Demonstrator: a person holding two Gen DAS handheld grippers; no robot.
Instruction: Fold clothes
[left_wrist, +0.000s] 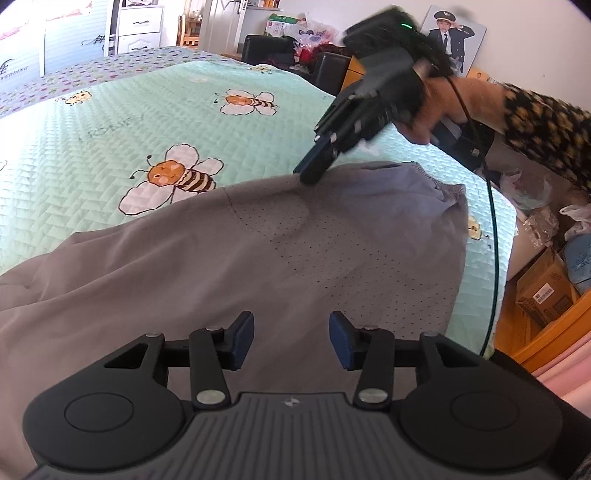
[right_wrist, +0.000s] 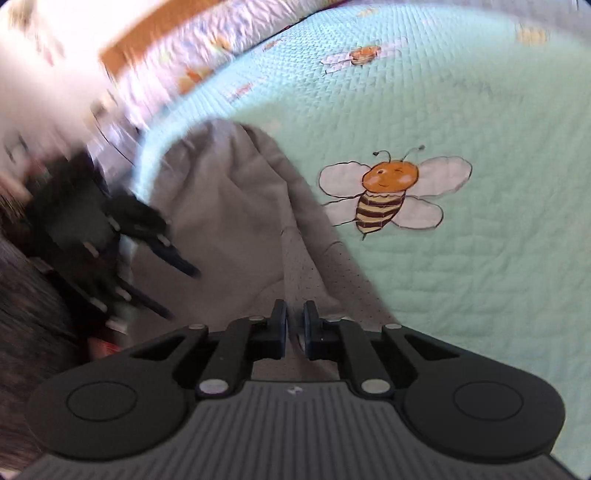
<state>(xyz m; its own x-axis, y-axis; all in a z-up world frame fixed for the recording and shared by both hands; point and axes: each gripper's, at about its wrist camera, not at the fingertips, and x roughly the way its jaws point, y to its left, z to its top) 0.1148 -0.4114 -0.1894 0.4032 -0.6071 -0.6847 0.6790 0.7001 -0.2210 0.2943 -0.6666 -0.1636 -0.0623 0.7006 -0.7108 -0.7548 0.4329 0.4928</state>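
Observation:
Grey trousers (left_wrist: 258, 251) with a dotted mesh panel and an elastic waistband (left_wrist: 436, 181) lie spread on a mint bee-print quilt (left_wrist: 110, 122). My left gripper (left_wrist: 291, 339) hovers open over the near part of the cloth, nothing between its fingers. My right gripper (left_wrist: 308, 175), held by a hand in a patterned sleeve, is shut on the far edge of the trousers near the waistband. In the right wrist view its pads (right_wrist: 294, 321) pinch a fold of the grey trousers (right_wrist: 221, 206). The left gripper (right_wrist: 179, 295) shows blurred at the left there, open above the cloth.
The bed's right edge (left_wrist: 495, 258) drops to a floor with a cardboard box (left_wrist: 543, 291) and plastic bags (left_wrist: 528, 188). Black chairs (left_wrist: 266, 48), white drawers (left_wrist: 140, 26) and a framed photo (left_wrist: 454, 37) stand beyond the bed. Bare quilt (right_wrist: 480, 110) stretches past the trousers.

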